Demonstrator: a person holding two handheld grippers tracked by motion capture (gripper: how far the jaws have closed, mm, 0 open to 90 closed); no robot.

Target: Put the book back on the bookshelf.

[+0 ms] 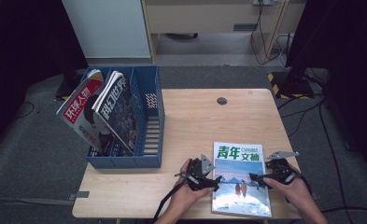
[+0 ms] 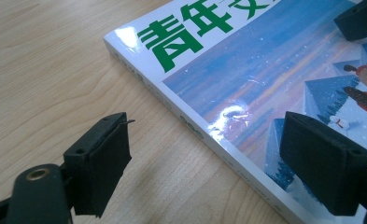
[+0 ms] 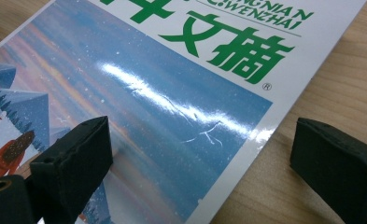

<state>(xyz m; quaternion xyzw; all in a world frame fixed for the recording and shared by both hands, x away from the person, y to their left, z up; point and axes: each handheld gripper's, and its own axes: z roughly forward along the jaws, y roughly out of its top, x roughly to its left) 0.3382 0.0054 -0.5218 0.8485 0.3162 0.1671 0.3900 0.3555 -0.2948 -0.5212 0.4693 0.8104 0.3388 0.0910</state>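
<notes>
A magazine (image 1: pixel 241 179) with green characters and a snowy blue cover lies flat near the table's front right. My left gripper (image 1: pixel 215 183) is at its left edge and is open. In the left gripper view, one pad hangs over the wood and the other over the cover (image 2: pixel 246 79), so the left gripper (image 2: pixel 204 163) straddles the spine. My right gripper (image 1: pixel 254 180) is at the magazine's right side, also open. In the right gripper view, the right gripper (image 3: pixel 200 163) straddles the cover's (image 3: pixel 172 93) edge with nothing pinched. The right gripper's jaw tip (image 2: pixel 358 18) also shows far off in the left gripper view.
A blue file rack (image 1: pixel 151 121) stands at the table's left, with two magazines (image 1: pixel 102 112) leaning in its left slots. The wooden table (image 1: pixel 195 116) has a round cable hole (image 1: pixel 222 100) near its back edge. Its front edge runs just below both hands.
</notes>
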